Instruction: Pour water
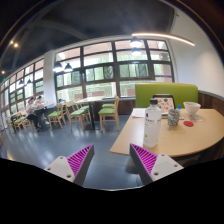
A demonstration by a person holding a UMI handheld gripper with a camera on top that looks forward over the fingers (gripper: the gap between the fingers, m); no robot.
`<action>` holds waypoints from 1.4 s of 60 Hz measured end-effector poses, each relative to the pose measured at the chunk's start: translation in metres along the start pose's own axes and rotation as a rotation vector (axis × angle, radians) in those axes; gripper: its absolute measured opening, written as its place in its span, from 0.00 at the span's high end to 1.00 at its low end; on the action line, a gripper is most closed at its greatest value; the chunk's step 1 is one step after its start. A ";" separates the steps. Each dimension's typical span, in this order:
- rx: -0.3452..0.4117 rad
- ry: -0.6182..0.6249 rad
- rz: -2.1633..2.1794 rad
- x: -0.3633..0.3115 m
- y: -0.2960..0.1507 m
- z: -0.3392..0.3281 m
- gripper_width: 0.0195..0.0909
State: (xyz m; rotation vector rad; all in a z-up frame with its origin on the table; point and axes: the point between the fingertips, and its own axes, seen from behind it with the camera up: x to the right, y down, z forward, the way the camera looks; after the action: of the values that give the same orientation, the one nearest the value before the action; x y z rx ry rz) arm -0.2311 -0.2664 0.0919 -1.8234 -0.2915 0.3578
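Observation:
A clear plastic bottle (pixel 152 127) stands upright on a pale wooden table (pixel 190 141), ahead and to the right of my fingers. Behind it are a patterned cup (pixel 173 117) and a white cup (pixel 191 109). A small red thing (pixel 187 124) lies by them. My gripper (pixel 112 163) is open, with nothing between its magenta pads; only floor shows in the gap. The right finger (pixel 150 160) sits in front of the table's near corner. The left finger (pixel 76 160) is over the floor.
A green sofa (pixel 160 95) backs the table. To the left are more tables with green chairs (pixel 109 112), and a person (pixel 36 106) sits at one far left. Large windows (pixel 100 70) fill the back wall. Grey floor (pixel 60 140) spreads ahead.

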 end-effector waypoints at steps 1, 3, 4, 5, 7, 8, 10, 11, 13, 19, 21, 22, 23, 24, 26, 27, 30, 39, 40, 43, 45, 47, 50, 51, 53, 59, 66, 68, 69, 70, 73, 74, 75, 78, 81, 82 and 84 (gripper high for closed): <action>0.002 0.002 0.001 0.001 -0.001 0.000 0.14; 0.007 0.008 0.004 0.003 -0.001 -0.001 0.14; 0.009 0.011 0.006 0.005 -0.002 -0.001 0.14; 0.010 0.013 0.008 0.006 -0.002 -0.002 0.14; 0.013 0.018 0.010 0.009 -0.003 -0.002 0.14; 0.013 0.021 0.009 0.008 -0.002 -0.003 0.14; 0.012 0.027 0.008 0.020 -0.005 -0.003 0.14; 0.013 0.034 0.008 0.022 -0.005 -0.004 0.14; 0.016 0.049 0.006 0.027 -0.006 -0.005 0.14; 0.030 0.092 -0.005 0.059 -0.010 0.000 0.14; 0.039 0.105 -0.013 0.072 -0.013 0.003 0.14; 0.044 0.112 -0.017 0.079 -0.015 0.005 0.14; 0.051 0.129 -0.021 0.067 -0.012 0.009 0.14; 0.056 0.136 -0.026 0.084 -0.012 0.010 0.14; 0.064 0.158 -0.033 0.097 -0.014 0.014 0.14; 0.069 0.168 -0.037 0.104 -0.015 0.017 0.13; 0.089 0.184 -0.053 0.119 -0.020 0.027 0.13; 0.137 0.222 -0.113 0.147 -0.030 0.065 0.13; 0.136 0.227 -0.118 0.142 -0.032 0.069 0.14; 0.136 0.232 -0.129 0.147 -0.033 0.082 0.14; 0.135 0.240 -0.126 0.151 -0.034 0.091 0.14; 0.138 0.247 -0.119 0.154 -0.035 0.102 0.14; 0.136 0.251 -0.113 0.166 -0.034 0.126 0.14; 0.135 0.254 -0.110 0.167 -0.034 0.130 0.14; 0.137 0.261 -0.101 0.173 -0.033 0.139 0.14; 0.136 0.250 -0.070 0.175 -0.039 0.166 0.24; 0.156 0.274 -0.079 0.181 -0.040 0.171 0.53; 0.159 0.263 -0.097 0.182 -0.040 0.177 0.57; 0.165 0.256 -0.109 0.181 -0.041 0.177 0.57; 0.169 0.249 -0.122 0.179 -0.042 0.177 0.62; 0.171 0.236 -0.129 0.179 -0.042 0.178 0.66; 0.169 0.235 -0.123 0.179 -0.041 0.177 0.66; 0.166 0.233 -0.117 0.179 -0.041 0.177 0.66; 0.159 0.223 -0.101 0.178 -0.041 0.176 0.70; 0.156 0.221 -0.074 0.178 -0.041 0.176 0.70; 0.153 0.220 -0.071 0.179 -0.041 0.177 0.70; 0.147 0.219 -0.071 0.173 -0.043 0.175 0.70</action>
State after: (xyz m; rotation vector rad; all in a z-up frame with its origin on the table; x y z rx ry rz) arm -0.1403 -0.0343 0.0719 -1.6857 -0.1726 0.1240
